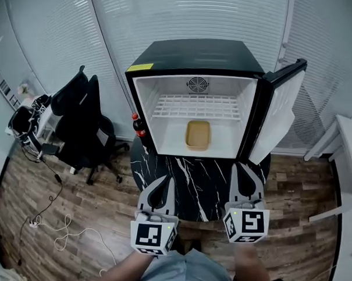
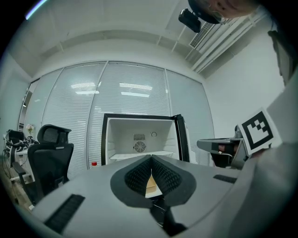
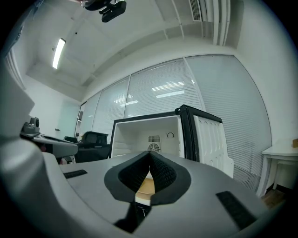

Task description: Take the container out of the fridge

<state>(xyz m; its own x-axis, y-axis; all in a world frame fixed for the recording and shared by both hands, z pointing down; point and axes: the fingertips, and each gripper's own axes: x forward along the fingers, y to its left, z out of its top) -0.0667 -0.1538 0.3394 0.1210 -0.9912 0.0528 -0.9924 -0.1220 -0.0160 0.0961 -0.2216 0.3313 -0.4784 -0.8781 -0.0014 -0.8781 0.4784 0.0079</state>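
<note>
Container [image 1: 198, 135]: tan, rectangular, rounded corners, smooth-sided.

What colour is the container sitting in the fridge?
The container is tan, a light yellowish brown, seen best in the head view.

1. Container [image 1: 198, 135]: tan, rectangular, shallow, open-topped; set upright on the fridge floor, centred, below the wire shelf [image 1: 196, 106].
2. Fridge [image 1: 197, 55]: small, black outside, white inside; stood on a dark marbled table [image 1: 191, 184]; door [image 1: 280, 112] swung open at the right.
</note>
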